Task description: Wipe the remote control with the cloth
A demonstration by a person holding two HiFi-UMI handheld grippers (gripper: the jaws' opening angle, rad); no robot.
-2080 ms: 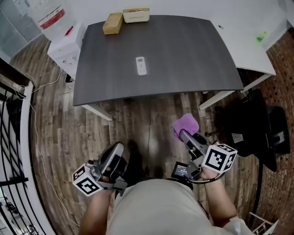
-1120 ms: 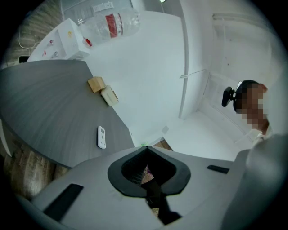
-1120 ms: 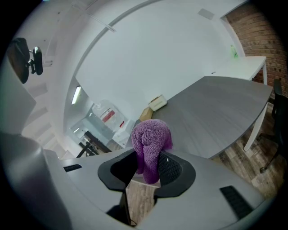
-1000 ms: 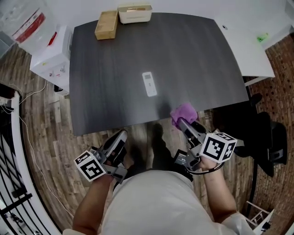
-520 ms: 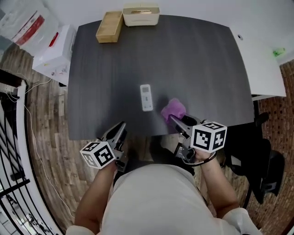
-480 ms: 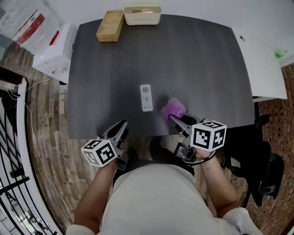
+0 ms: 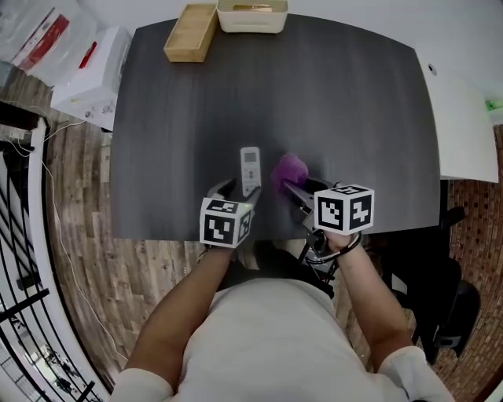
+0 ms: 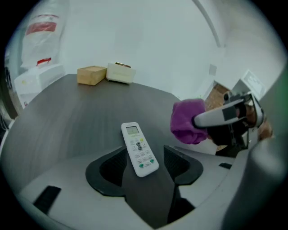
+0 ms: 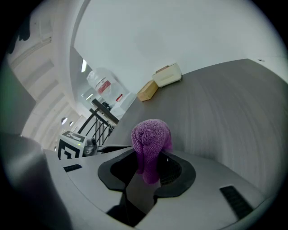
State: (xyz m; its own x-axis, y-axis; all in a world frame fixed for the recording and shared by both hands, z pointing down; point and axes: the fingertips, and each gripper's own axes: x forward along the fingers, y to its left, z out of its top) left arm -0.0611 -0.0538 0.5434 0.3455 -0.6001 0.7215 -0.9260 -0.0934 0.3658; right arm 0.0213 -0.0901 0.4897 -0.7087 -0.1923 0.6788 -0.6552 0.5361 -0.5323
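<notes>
A white remote control (image 7: 250,168) lies on the dark table (image 7: 346,102), near its front edge. My left gripper (image 7: 239,191) is just behind it, and its jaws have just been opening. In the left gripper view the remote (image 8: 139,149) has its near end between the open jaws of that gripper (image 8: 144,162), with a gap on each side. My right gripper (image 7: 288,187) is shut on a purple cloth (image 7: 289,169), held just right of the remote. In the right gripper view the cloth (image 9: 151,138) bulges up out of the gripper (image 9: 148,169).
A wooden box (image 7: 191,21) and a cream tray (image 7: 251,16) sit at the table's far edge. A white table (image 7: 464,118) adjoins on the right. A white box with a bag (image 7: 82,67) and a black railing (image 7: 23,259) stand at the left.
Both grippers have come forward from over the floor to over the table. The left one reached the remote and its jaws opened around the remote's near end. The cloth now hangs beside the remote.
</notes>
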